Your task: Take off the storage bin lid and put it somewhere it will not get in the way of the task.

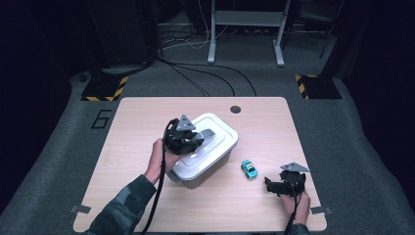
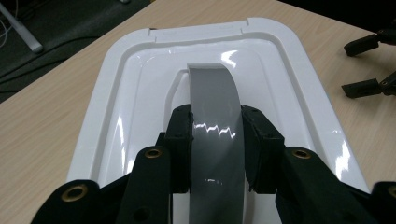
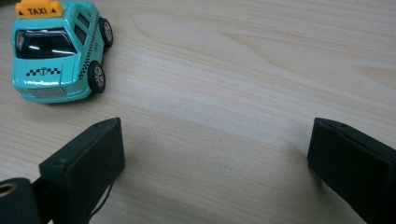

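The table (image 1: pixel 147 205) carries one big thing, a white lidded box (image 1: pixel 205 156) sitting a little left of centre, turned at a slant; my job right now, as I judge it, is getting its lid (image 2: pixel 135 93) off by the grey handle (image 2: pixel 217 135) arched over the middle. My left gripper (image 2: pixel 217 140) has its jaws clamped on that handle from both sides, pads flat against its edges; I'd lift straight up and slowly, keeping the wrist level so the lid doesn't cock and jam on one rim — the glossy handle looks slippery, so I'd hold the squeeze firm. If the whole box rises with it, I'd want the other hand to pin the base. My right gripper (image 3: pixel 215 154) rests near the table's right front edge with its jaws wide apart and nothing between them; the small teal toy taxi (image 3: pixel 56 51) stands just ahead of it, between it and the box — I'd leave it alone until the box stands open.
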{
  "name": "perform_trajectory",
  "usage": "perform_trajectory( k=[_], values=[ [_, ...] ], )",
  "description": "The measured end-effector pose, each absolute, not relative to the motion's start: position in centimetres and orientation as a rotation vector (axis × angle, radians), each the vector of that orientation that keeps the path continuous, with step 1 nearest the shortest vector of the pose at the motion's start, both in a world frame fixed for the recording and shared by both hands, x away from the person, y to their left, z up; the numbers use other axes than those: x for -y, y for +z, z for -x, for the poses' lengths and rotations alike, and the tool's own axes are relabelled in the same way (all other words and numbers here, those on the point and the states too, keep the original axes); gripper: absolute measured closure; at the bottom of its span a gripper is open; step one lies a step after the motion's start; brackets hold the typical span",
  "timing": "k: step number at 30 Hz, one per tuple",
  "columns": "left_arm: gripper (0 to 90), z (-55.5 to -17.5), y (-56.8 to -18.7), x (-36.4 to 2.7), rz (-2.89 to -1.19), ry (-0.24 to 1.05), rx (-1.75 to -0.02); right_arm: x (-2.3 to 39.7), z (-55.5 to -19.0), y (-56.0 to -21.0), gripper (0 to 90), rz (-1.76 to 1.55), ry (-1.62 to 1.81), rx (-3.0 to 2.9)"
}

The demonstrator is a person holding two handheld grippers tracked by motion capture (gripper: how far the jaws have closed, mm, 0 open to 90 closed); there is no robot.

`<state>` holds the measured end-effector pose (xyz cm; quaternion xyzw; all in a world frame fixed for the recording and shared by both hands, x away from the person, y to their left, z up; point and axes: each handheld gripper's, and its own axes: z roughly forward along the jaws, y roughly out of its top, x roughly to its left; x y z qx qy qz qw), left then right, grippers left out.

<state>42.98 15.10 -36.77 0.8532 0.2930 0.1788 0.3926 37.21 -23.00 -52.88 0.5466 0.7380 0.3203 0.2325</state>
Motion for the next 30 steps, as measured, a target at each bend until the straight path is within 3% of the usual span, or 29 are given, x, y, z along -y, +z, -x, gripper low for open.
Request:
perform_trajectory(
  k=[30],
  values=[
    [66.4, -42.2, -32.4, -17.9, -2.099, 0.526, -0.729, 23.0, -37.2, -52.9, 3.3, -1.503, 0.878, -2.027]
  ],
)
